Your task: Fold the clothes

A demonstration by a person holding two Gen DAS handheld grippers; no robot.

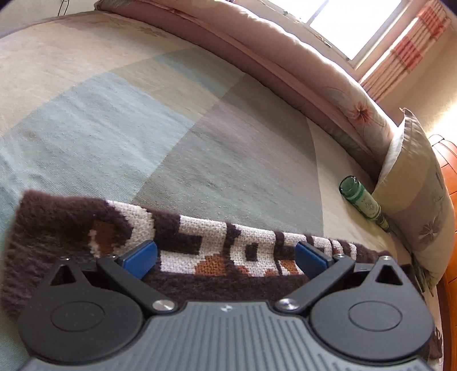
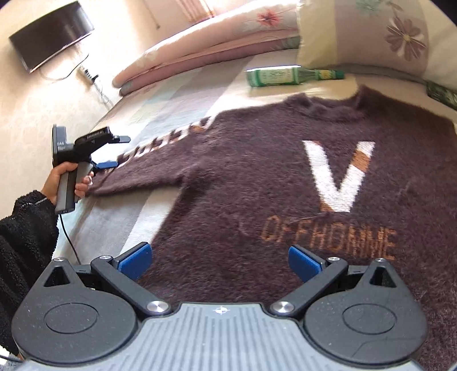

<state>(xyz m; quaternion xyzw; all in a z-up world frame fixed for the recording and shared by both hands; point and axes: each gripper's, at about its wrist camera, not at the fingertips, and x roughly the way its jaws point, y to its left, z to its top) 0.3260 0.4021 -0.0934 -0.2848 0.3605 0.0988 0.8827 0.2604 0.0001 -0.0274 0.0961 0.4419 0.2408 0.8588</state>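
We are holding the left gripper (image 1: 225,256) with its blue fingers (image 1: 140,258) spread wide, hovering low over the end of the sweater's sleeve (image 1: 200,251); nothing is pinched between them. The sleeve is lying flat across the near part of the left wrist view, showing its brown, white and orange knitted pattern. In the right wrist view the same left gripper (image 2: 110,152) is appearing at the far left, gripped by a hand (image 2: 61,181) coming out of a black fleecy sleeve (image 2: 24,237), its fingers apart at the cuff.

We are holding the right gripper (image 2: 220,261) spread wide as well, empty, hanging over the near hem of the brown sweater (image 2: 257,177). The sweater is lying face up and flat on the bed (image 1: 128,114), collar pointing far, with a large white V (image 2: 338,174) and orange lettering (image 2: 328,237) on the chest, and one sleeve stretching out to the left.

Beyond the collar a green glass bottle (image 2: 282,75) is lying on its side on the bedspread, near a flowered pillow (image 2: 385,31). A folded pink quilt (image 2: 200,42) is running along the far edge of the bed. On the far left wall a dark screen (image 2: 51,34) is hanging. In the left wrist view a bright window (image 1: 351,22) with striped curtains (image 1: 408,48) is showing far right.
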